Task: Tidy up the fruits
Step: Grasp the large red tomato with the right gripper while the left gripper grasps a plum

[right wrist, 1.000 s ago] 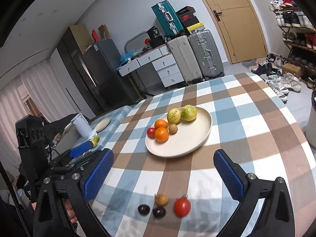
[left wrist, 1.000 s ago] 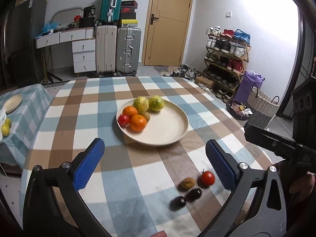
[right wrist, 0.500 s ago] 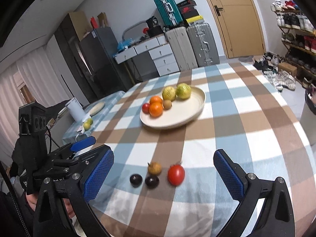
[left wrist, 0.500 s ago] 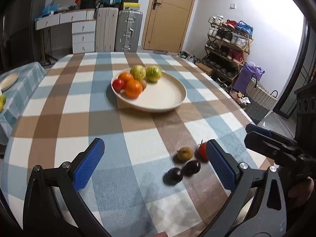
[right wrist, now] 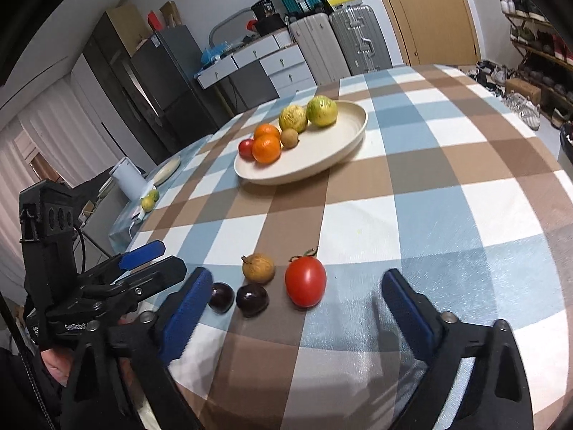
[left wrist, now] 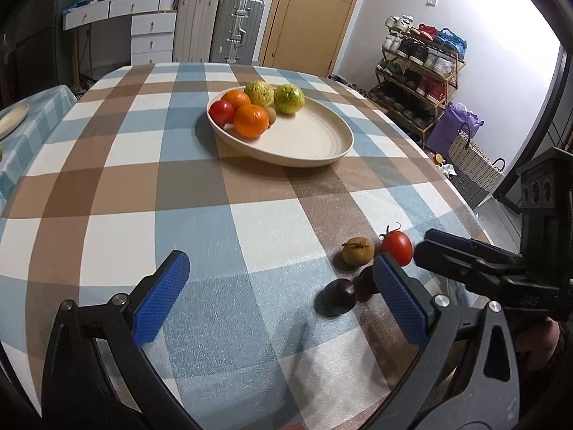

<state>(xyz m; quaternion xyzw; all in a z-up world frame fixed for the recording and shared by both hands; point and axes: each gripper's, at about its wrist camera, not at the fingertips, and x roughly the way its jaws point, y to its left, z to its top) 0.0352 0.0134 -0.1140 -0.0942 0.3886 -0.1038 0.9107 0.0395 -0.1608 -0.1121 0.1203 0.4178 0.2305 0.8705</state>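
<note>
Checked cloth in blue, brown and white covers the surface (right wrist: 447,165), and near its front edge lie four loose fruits. Foremost for the coming move is the tomato (right wrist: 305,281), red, stem up, lying just ahead of the right claw (right wrist: 297,308) and a little left of the midline between its blue pads, which stand wide apart and hold nothing. Its rounded body shows no marked long axis, so any closing direction would likely serve. Beside it to the left sit a brown fruit (right wrist: 258,268) and two dark plums (right wrist: 252,299), close together but apparently not touching the tomato. The left claw (left wrist: 279,297), also spread open and empty, has these fruits off to its right, one plum partly hidden behind its right pad, so the right claw seems better placed. Farther back rests the plate (right wrist: 333,157), already carrying oranges, a tomato and green fruits.
</note>
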